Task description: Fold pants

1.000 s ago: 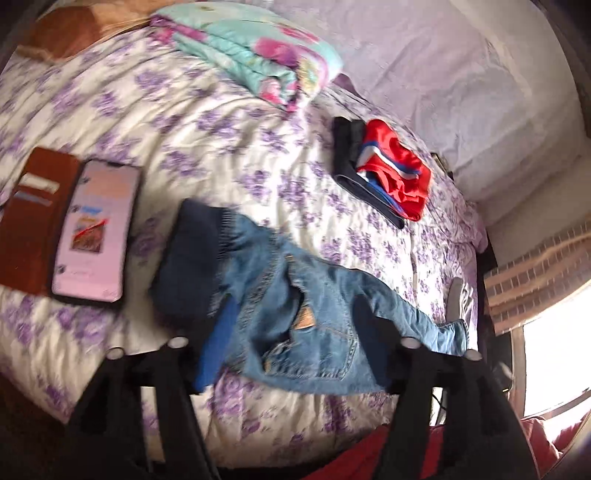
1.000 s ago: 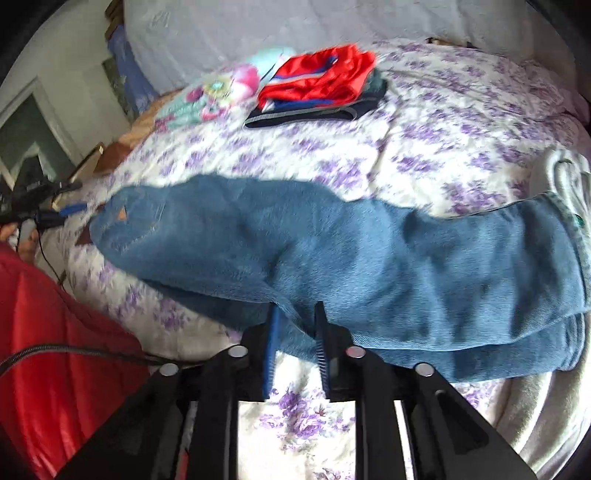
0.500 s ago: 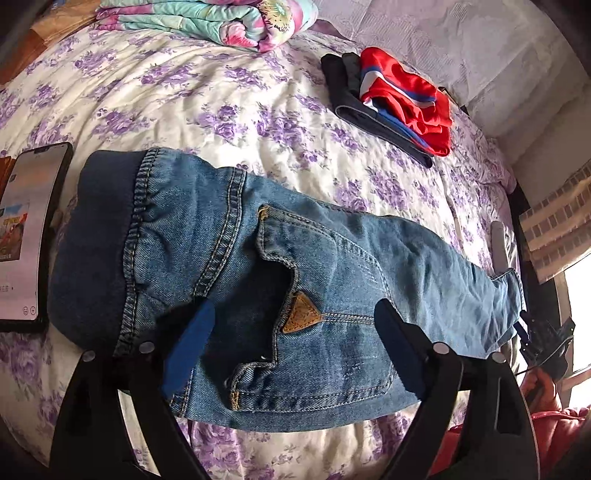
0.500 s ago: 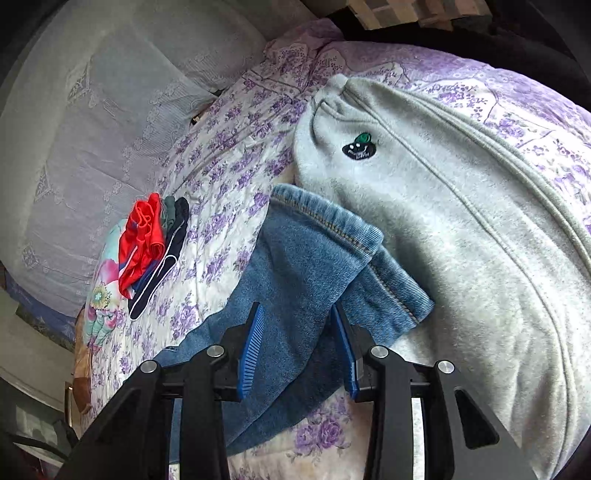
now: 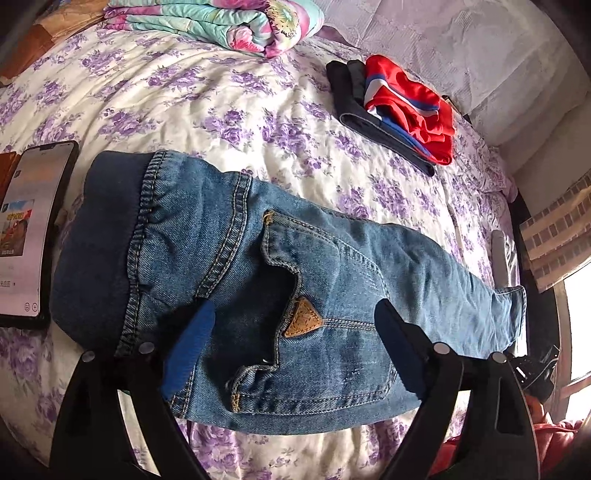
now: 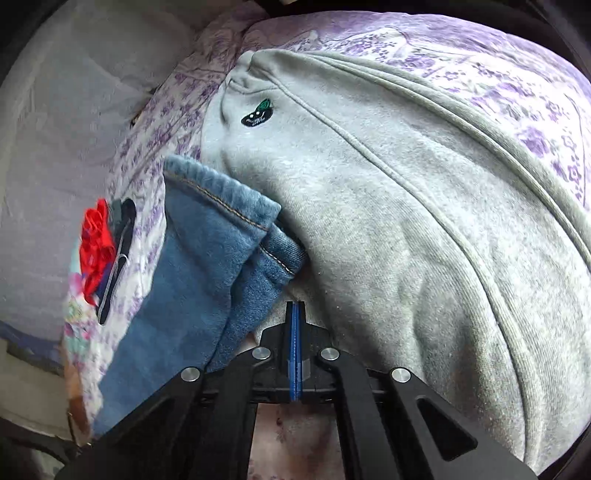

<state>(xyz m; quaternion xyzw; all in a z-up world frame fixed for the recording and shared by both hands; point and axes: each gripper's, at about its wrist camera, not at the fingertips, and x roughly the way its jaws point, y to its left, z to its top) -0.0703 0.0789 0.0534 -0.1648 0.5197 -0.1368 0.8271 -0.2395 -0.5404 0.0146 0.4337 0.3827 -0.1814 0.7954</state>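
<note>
Left wrist view: jeans point(image 5: 280, 280) lie flat on the purple-flowered bedspread point(image 5: 177, 96), ribbed dark waistband at left beside a lit phone point(image 5: 26, 236), leather triangle patch on the back pocket, folded quilt point(image 5: 221, 18) and red/navy clothes stack point(image 5: 399, 103) far; left gripper point(image 5: 295, 350) jaws spread wide over the seat, pads off the denim. Right wrist view only: grey fleece sweatpants point(image 6: 388, 221) with a small embroidered logo, corded seams, touching the stitched jeans hems at right. Right gripper point(image 6: 294, 314) pressed together on nothing, having just closed, just beside the hems.
</note>
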